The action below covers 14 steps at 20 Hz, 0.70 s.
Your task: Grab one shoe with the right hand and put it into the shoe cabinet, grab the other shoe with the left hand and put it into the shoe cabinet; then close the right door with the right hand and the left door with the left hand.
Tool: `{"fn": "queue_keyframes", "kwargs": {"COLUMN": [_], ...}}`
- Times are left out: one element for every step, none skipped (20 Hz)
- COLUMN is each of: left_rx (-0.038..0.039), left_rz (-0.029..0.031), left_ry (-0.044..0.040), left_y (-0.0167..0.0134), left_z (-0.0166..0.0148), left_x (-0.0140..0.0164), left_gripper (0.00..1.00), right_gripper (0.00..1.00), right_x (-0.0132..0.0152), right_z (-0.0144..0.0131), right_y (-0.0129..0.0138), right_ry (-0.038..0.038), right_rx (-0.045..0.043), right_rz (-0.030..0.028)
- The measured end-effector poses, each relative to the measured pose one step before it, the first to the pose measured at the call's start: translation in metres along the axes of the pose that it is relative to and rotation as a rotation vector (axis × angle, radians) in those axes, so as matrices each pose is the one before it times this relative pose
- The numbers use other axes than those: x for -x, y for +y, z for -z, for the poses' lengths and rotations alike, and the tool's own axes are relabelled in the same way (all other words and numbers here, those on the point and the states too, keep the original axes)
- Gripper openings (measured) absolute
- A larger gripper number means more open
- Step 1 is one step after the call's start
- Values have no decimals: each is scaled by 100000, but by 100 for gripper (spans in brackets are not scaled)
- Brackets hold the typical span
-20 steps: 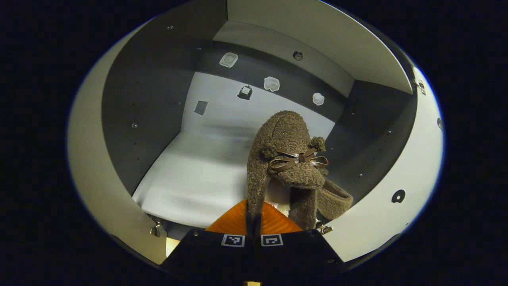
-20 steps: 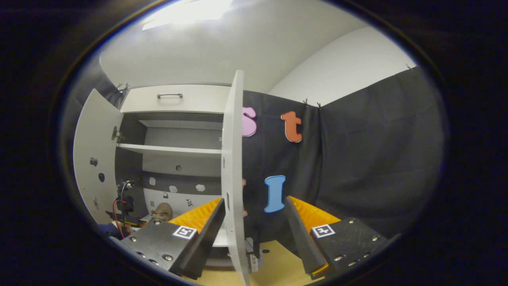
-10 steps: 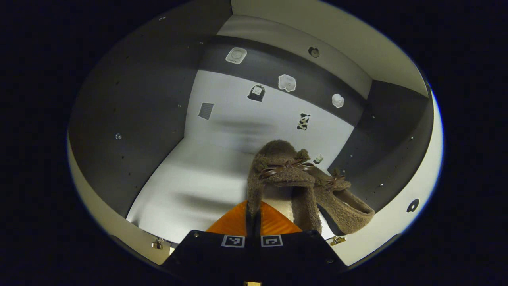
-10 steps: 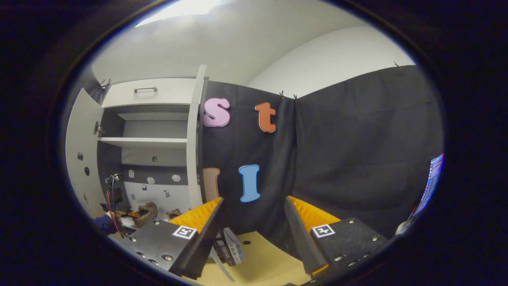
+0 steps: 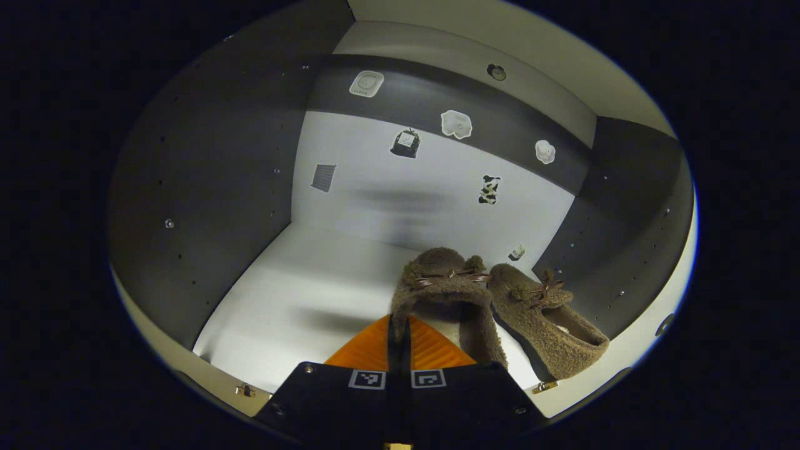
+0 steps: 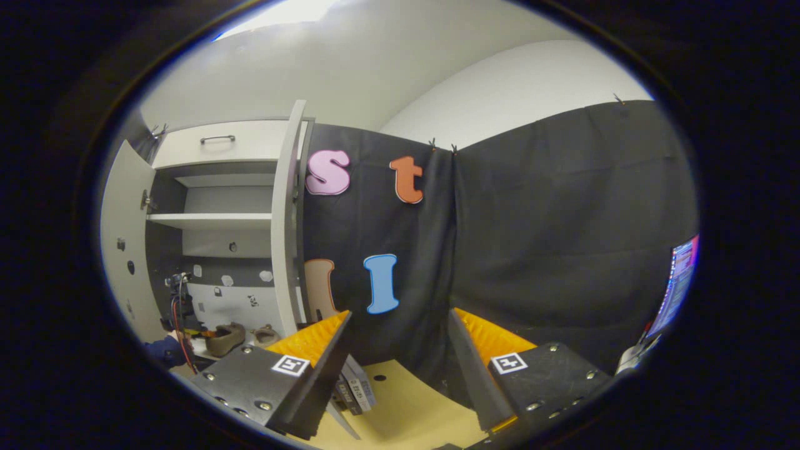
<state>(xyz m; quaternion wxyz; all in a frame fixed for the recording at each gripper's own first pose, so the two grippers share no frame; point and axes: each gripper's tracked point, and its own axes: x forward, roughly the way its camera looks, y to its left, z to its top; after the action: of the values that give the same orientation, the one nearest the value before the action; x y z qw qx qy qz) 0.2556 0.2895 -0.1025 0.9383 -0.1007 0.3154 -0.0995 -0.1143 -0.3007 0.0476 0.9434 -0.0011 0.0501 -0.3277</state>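
The left hand-held gripper [image 5: 399,337], clamped on the second shoe's [image 5: 445,294] collar, sets it on the cabinet floor [image 5: 312,294] beside its mate [image 5: 544,322], while the right hand-held gripper [image 6: 397,350] waits wide open, empty.

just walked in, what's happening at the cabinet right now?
A person is loading a pair of fuzzy brown shoes into the shoe cabinet using handheld tongs. The left tongs are shut on the heel edge of the second shoe, low over the cabinet floor, beside the first shoe, which already lies by the right wall. The right tongs are open, holding nothing, off to the side facing the booth wall. Both doors, left door and right door, are open.
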Motion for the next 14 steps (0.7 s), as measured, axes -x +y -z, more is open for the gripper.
{"fn": "queue_keyframes", "kwargs": {"left_rx": [-2181,-3202,-3540,-3979,-3277,-2158,-1246,-823,-942,-891,-745,-354,-85,-157], "left_rz": [556,-622,-115,-1682,-1036,-924,-411,-22,215,865,658,847,1264,1476], "left_ry": [-298,-510,-64,-5,-279,-1302,-1583,-2015,-2506,-2912,-3084,-3246,-3222,-2943], "left_y": [-20,72,-41,125,-47,-4,-148,-137,-112,-261,-207,-290,-433,-475], "left_z": [-196,-294,-265,-228,-250,-527,-536,-655,-755,-917,-901,-1037,-972,-981], "left_x": [49,177,205,520,386,552,702,857,967,1178,1159,1401,1473,1491], "left_gripper": [5,8,16,20,22,34,44,52,60,67,67,74,67,67], "right_gripper": [90,90,90,90,90,90,90,90,90,90,90,91,94,95], "right_x": [-41,13,-87,-90,-111,-41,-221,-172,-334,-212,-198,-223,-303,-343], "right_z": [162,162,135,122,120,141,164,168,199,210,288,219,228,127], "right_y": [-18,9,-22,24,130,107,168,145,194,187,-35,89,130,144], "right_ry": [374,348,387,339,351,319,405,383,469,459,538,613,600,279], "right_rx": [-82,-113,-114,-170,-182,-192,-141,-32,20,-7,-119,-134,-256,-306], "right_rz": [-658,-782,-716,-823,-843,-889,-899,-851,-664,-700,-606,-711,-843,-667]}}
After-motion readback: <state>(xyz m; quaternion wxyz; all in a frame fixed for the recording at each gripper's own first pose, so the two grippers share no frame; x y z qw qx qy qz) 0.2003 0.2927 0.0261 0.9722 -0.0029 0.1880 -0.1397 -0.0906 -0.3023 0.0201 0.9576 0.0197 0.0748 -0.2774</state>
